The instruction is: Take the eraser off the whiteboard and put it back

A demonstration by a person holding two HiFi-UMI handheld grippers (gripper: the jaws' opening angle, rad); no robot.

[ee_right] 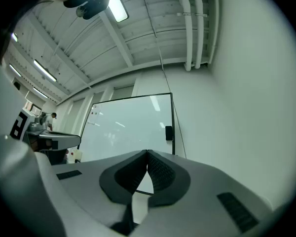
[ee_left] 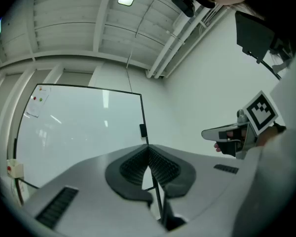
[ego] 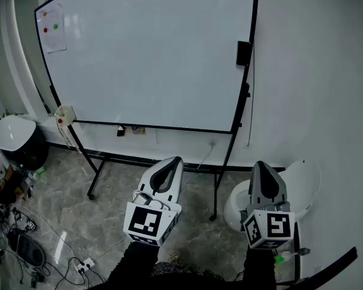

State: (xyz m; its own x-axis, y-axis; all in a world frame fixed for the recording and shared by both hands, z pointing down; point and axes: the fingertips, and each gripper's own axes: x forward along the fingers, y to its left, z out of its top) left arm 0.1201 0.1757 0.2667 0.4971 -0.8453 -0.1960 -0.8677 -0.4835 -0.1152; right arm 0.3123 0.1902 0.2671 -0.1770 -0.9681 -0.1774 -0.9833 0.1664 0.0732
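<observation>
A black eraser sticks to the right edge of the big whiteboard, about halfway up. The left gripper view shows the eraser small and far off, and so does the right gripper view, where the eraser sits on the board's right frame. My left gripper is shut with nothing in it, held well short of the board and below it. To its right my right gripper is shut and empty too, beneath the eraser and far from it.
The whiteboard stands on a black wheeled frame. A white stool sits by the wall under my right gripper. At the left are a white-and-black chair and cables with a power strip on the floor. A paper sheet hangs on the board's top left.
</observation>
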